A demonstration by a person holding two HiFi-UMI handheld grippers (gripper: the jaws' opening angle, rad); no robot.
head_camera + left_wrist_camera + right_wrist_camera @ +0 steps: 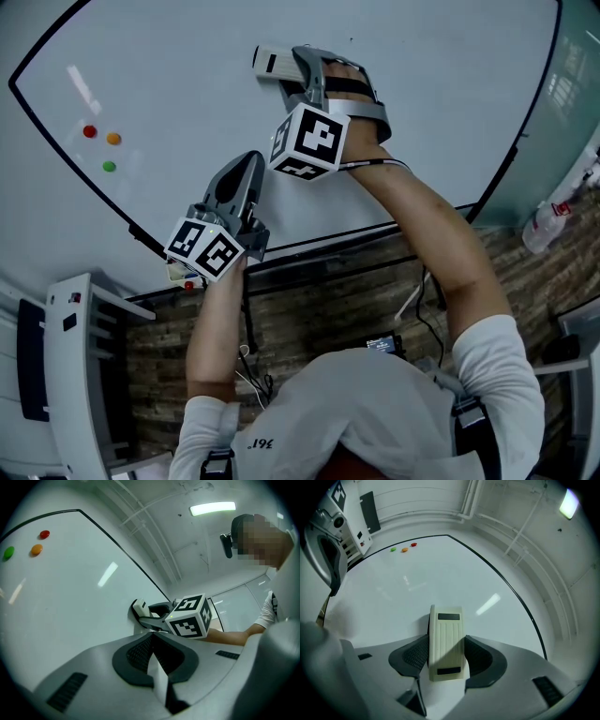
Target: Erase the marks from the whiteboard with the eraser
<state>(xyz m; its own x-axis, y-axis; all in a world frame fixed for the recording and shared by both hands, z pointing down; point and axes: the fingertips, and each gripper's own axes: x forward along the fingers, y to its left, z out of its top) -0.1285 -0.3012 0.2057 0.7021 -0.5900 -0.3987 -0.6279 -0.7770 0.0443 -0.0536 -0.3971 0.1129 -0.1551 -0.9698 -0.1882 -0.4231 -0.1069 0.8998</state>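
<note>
The cream eraser [272, 64] lies flat against the whiteboard [441, 112] near its upper middle, with my right gripper [298, 67] shut on it. In the right gripper view the eraser [446, 641] sits lengthwise between the two dark pads, its felt side on the board [440, 583]. My left gripper [246, 167] hangs lower left, close to the board's bottom frame, shut with nothing in it. From the left gripper view [152, 654] the eraser [138, 607] shows beyond the marker cube. I see no pen strokes on the board around the eraser.
Red [90, 131], orange [113, 139] and green [109, 167] magnets sit on the board's left part. A small object rests at the bottom frame [183, 274]. A white cabinet [70, 375] stands at left, a plastic bottle [553, 220] at right, and cables [422, 300] hang below the board.
</note>
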